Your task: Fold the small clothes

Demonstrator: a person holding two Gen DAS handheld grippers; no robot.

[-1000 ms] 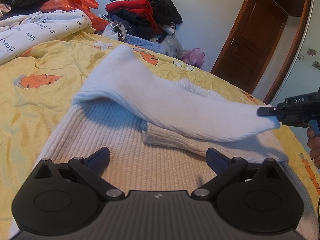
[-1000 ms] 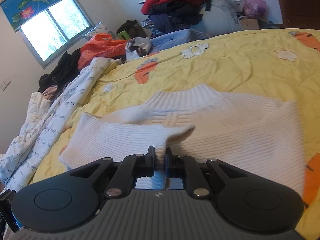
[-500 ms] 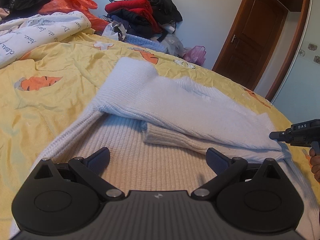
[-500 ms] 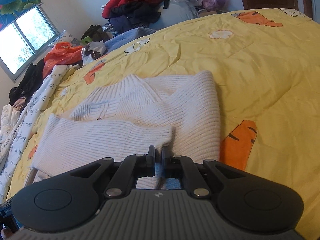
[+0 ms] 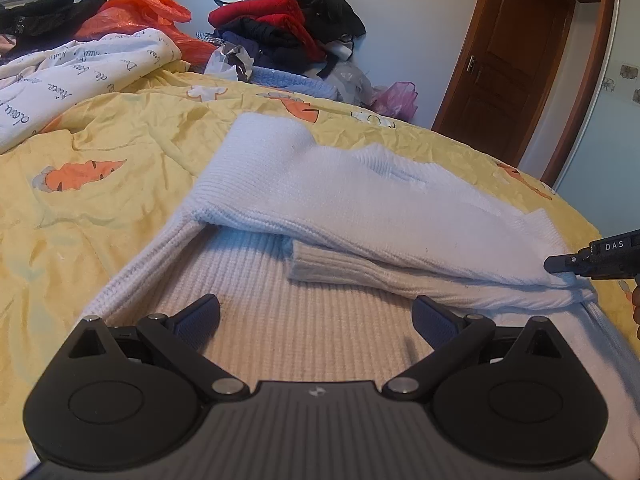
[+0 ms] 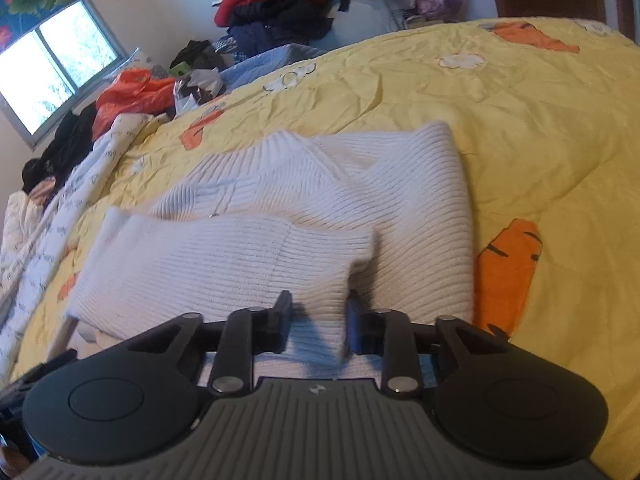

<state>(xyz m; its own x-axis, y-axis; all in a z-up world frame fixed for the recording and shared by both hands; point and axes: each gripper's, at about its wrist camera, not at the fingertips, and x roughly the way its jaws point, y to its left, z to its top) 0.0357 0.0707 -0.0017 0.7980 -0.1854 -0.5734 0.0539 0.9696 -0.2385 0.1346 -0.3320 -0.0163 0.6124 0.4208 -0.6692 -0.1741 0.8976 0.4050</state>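
Observation:
A white ribbed knit sweater (image 5: 280,320) lies flat on the yellow bedspread (image 5: 100,200). One sleeve (image 5: 360,204) is folded across its body, over the other sleeve's cuff (image 5: 320,264). My left gripper (image 5: 316,316) is open and empty, low over the sweater's near part. My right gripper (image 6: 318,316) is open, its fingers either side of the folded sleeve's cuff (image 6: 320,272), which rests on the sweater (image 6: 400,184). The right gripper also shows at the right edge of the left wrist view (image 5: 560,266).
A pile of clothes (image 5: 280,28) and an orange bag (image 5: 140,12) sit beyond the bed's far side. A white printed quilt (image 5: 60,76) lies at the far left. A brown door (image 5: 500,60) stands at the right.
The right gripper carried the sleeve down across the sweater, laid it flat, and opened, letting go of the cuff. The left gripper stayed put and open.

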